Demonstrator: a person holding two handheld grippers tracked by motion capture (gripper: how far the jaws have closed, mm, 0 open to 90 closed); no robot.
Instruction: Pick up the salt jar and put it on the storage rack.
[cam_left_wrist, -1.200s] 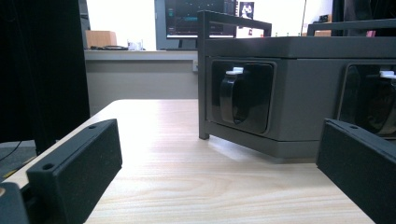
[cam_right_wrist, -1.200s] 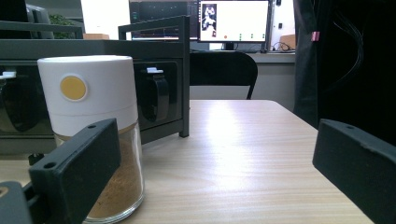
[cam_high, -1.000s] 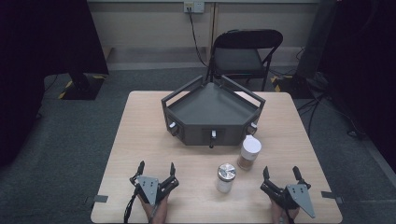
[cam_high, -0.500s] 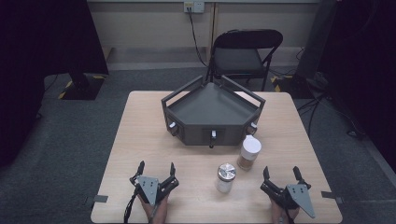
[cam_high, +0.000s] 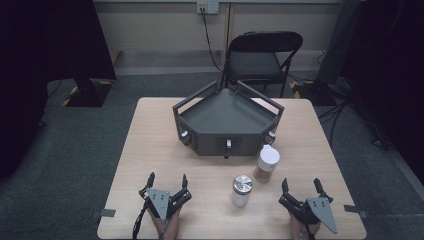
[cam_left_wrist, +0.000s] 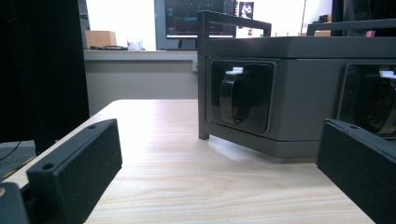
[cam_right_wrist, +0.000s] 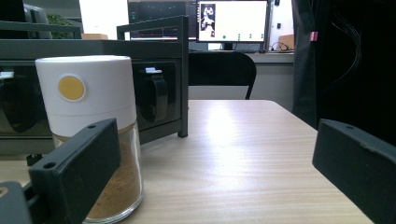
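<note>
While both claws rest near the front edge of the desk, the left claw is released. The right claw is released too, near the white-lid jar.

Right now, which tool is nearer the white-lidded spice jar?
Right. The right tool sits just front-right of the white-lidded spice jar; the left tool is far to its left.

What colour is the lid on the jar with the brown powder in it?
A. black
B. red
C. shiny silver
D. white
D. The brown-powder jar wears a white lid with a yellow dot on its side; the shiny silver lid belongs to the other jar, which stands nearer the person on the table.
</note>
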